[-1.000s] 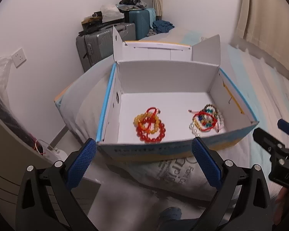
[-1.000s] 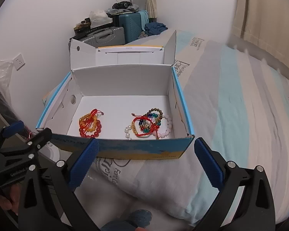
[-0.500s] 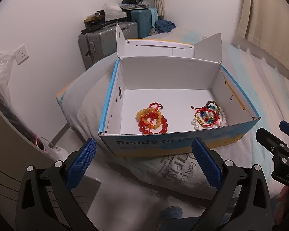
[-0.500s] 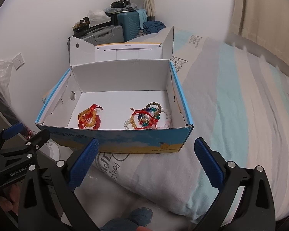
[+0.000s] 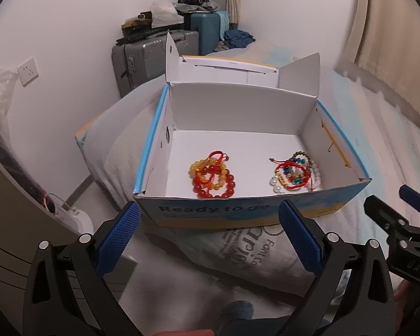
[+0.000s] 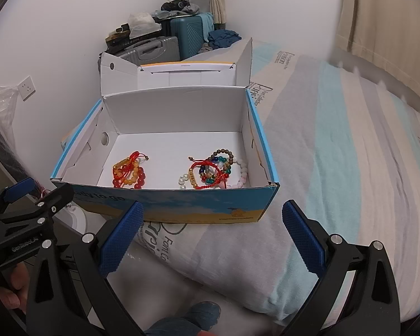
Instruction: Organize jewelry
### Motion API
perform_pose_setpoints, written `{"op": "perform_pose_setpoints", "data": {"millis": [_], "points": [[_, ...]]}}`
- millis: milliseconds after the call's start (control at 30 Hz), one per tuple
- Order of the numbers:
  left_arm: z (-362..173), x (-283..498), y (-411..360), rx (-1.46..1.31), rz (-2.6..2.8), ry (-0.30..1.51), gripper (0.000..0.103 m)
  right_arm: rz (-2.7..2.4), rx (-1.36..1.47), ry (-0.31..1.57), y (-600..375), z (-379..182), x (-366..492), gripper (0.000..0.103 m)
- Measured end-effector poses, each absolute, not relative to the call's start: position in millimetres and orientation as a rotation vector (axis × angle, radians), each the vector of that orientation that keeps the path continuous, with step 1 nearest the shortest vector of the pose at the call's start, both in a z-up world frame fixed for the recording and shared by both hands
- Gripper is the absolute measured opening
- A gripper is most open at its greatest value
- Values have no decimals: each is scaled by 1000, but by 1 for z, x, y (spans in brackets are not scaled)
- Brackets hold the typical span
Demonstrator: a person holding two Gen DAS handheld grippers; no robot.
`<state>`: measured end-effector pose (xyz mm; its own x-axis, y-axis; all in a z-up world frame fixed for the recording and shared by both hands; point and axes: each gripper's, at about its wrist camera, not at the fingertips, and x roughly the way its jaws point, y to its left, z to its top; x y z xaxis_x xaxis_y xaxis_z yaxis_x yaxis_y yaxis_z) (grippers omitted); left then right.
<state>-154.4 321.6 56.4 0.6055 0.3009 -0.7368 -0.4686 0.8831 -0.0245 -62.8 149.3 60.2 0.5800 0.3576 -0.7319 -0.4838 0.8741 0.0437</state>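
Both cameras have drawn back and risen since the earlier frames, so the front wall of the cardboard box now hides less of its floor. Left gripper and right gripper: each stands with its jaws spread wide and holds nothing, short of the box's near wall. Two clusters of jewelry lie on the white box floor, well apart. The red-and-amber cluster sits left of centre and appears to hold three pieces: an amber bead bracelet, a red bead bracelet and a red cord. The mixed cluster lies against the right wall; a brown bead loop, a pale bead loop, multicoloured beads and a red cord with gold charms can be made out, though the tangle prevents an exact count. The box rests on a pillow on the bed. Judged stage: sorting appears largely done, or paused between picks. Any further pick calls for reaching over the front wall and closing on a single strand.
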Motion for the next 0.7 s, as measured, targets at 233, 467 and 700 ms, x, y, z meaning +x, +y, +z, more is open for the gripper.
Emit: {"op": "perform_pose_setpoints", "data": {"millis": [233,467,700], "points": [[55,-153,321,-222,467,810,97,495,-166,820,146,58,-62,95],[55,-154,319,-216,466,811,97,494,-162,817,144,59,-62,95],[53,-154,321,-216,468,820,97,494,-162,820,142,59,-62,95]]}}
